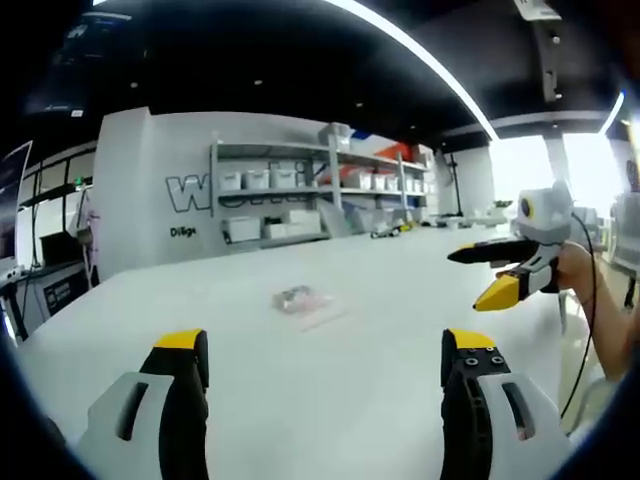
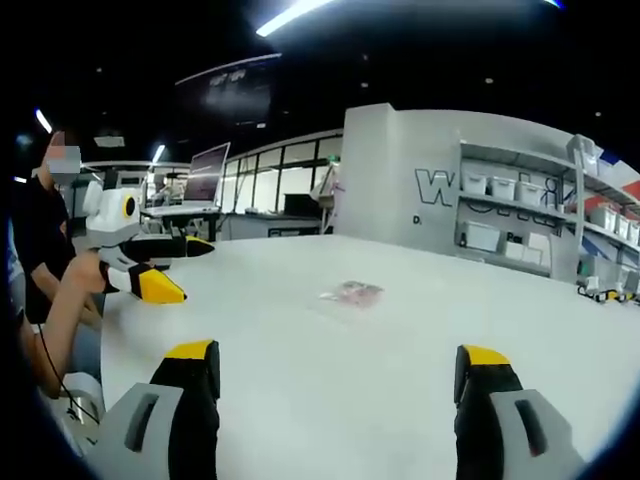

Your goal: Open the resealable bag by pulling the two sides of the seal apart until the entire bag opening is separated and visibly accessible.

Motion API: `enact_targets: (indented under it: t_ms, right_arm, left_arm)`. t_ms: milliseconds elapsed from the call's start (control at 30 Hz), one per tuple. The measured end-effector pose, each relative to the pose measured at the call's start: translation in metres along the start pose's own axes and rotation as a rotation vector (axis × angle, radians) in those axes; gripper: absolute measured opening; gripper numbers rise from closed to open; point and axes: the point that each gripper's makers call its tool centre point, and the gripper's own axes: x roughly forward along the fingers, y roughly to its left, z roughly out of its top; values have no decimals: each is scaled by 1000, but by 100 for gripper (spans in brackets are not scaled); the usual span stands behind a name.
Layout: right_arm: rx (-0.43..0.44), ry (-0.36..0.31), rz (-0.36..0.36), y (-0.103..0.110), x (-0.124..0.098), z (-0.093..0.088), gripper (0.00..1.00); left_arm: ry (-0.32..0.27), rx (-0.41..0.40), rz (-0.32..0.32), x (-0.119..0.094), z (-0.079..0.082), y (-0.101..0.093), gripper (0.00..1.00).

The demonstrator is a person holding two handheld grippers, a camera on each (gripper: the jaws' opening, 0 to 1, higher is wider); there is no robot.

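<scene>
Nearest in the left gripper view, the left gripper (image 1: 325, 352) is seen with its two jaws spread wide and nothing between them; the jaws are grey plastic with black inner faces and yellow tips. The same build and the same released, empty stance are shown by the right gripper (image 2: 338, 362) in the right gripper view. Each gripper is also caught in the other's view, held above the table edge: the right one at the right side of the left gripper view, the left one at the left side of the right gripper view, jaws parted, a hand (image 2: 85, 272) wrapped behind it and a cable hanging below.

The resealable bag (image 1: 303, 299) is laid flat on the white table (image 1: 400, 300), well apart from both grippers, roughly midway ahead of them. It is small, clear and glossy, with pinkish contents; whether its seal is closed cannot be told.

The table top is smooth, matte and broad. Behind it, a white wall with dark lettering (image 2: 440, 185) and metal shelving (image 1: 320, 190) loaded with white bins are seen. The ceiling is dark, crossed by light strips.
</scene>
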Motion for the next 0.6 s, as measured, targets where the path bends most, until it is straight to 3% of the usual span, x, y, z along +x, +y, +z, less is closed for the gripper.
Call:
enact_targets:
  t_ms: [600]
  right_arm:
    - [11,5,19,1,4,-5,99]
  left_arm:
    - [29,2,-6,7,-12,3,96]
